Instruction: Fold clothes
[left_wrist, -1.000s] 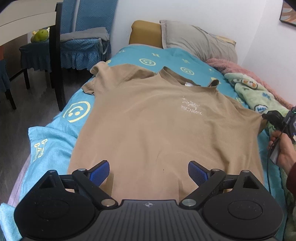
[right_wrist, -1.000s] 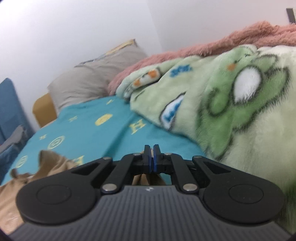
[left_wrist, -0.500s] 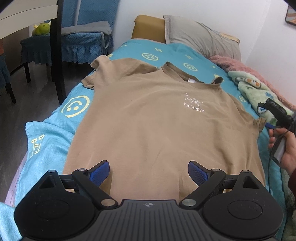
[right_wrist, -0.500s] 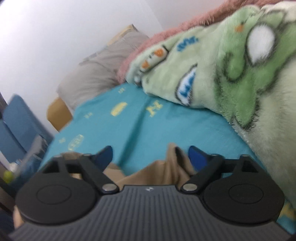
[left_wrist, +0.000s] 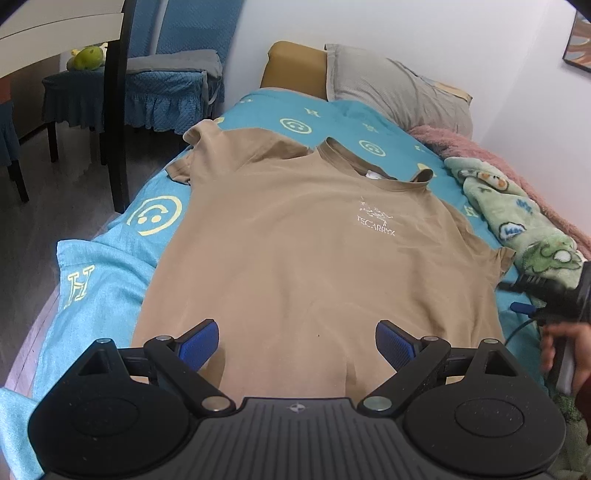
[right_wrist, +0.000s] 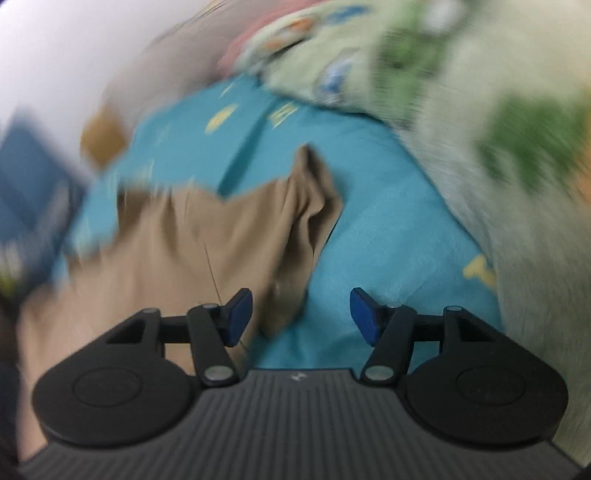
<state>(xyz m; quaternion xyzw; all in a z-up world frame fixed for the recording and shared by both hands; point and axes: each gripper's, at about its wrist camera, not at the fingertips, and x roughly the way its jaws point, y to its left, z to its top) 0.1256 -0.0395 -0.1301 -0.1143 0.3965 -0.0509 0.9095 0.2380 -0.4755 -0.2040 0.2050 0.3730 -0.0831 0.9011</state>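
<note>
Right wrist view: right gripper (right_wrist: 301, 314) closing, unclenched over tan shirt (right_wrist: 207, 240) sleeve; left gripper (left_wrist: 297, 345) released.

Green blanket (left_wrist: 524, 221) crowding shirt's (left_wrist: 314, 251) edge

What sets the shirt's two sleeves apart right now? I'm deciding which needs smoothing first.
The far sleeve lies spread over the blue bedsheet with its tip curled under; the near sleeve is bunched into lengthwise creases. The far sleeve has no claw nearby; the near sleeve lies just ahead of the right claw, whose jaws are closing. Both are tan.
</note>
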